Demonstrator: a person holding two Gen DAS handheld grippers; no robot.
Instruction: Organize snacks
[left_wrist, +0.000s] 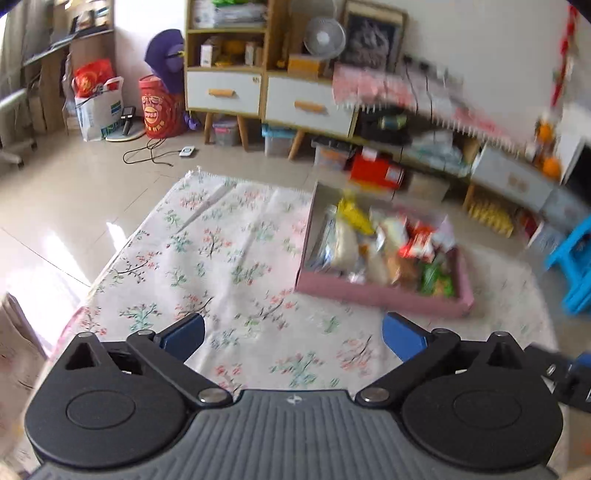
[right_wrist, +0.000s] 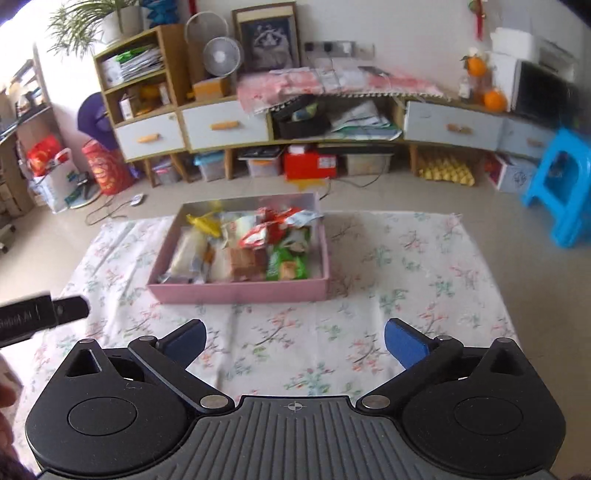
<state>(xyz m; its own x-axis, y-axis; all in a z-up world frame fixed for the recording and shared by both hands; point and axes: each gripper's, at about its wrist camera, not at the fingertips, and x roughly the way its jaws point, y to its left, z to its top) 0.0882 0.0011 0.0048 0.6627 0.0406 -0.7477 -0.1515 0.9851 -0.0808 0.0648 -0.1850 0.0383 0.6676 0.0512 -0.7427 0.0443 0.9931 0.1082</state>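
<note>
I'm looking across a room with a glossy beige tiled floor (right_wrist: 44, 229), its far wall lined with a long, low wooden cabinet (right_wrist: 332, 122) with white drawer fronts and stubby wooden handles. Open shelves hold papers and boxes, and clear plastic bins sit beneath it. A small white fan (right_wrist: 220, 57) and a framed picture (right_wrist: 267, 38) stand on top, and a pink patterned cloth (right_wrist: 332, 83) drapes over the middle section. A bright blue plastic stool (right_wrist: 557, 184) stands at the right, near the cloth's far right corner.

Spread flat on the floor is a white floral cloth (right_wrist: 406, 280), slightly creased, printed with pink and green sprigs. On it, towards the far edge, rests a shallow rectangular pink box (right_wrist: 240, 291) with smooth card walls. The snacks (right_wrist: 251, 251) lie piled inside it: crinkly wrapped packets in yellow, red, green and pale cream, though blur hides their labels.

My right gripper (right_wrist: 294, 341) hangs above the near part of the cloth, well short of the box, its blue-padded fingers spread wide with nothing between them. My left gripper (left_wrist: 293, 338) hangs likewise over the cloth, the box ahead to its right, fingers apart and gripping nothing.
</note>
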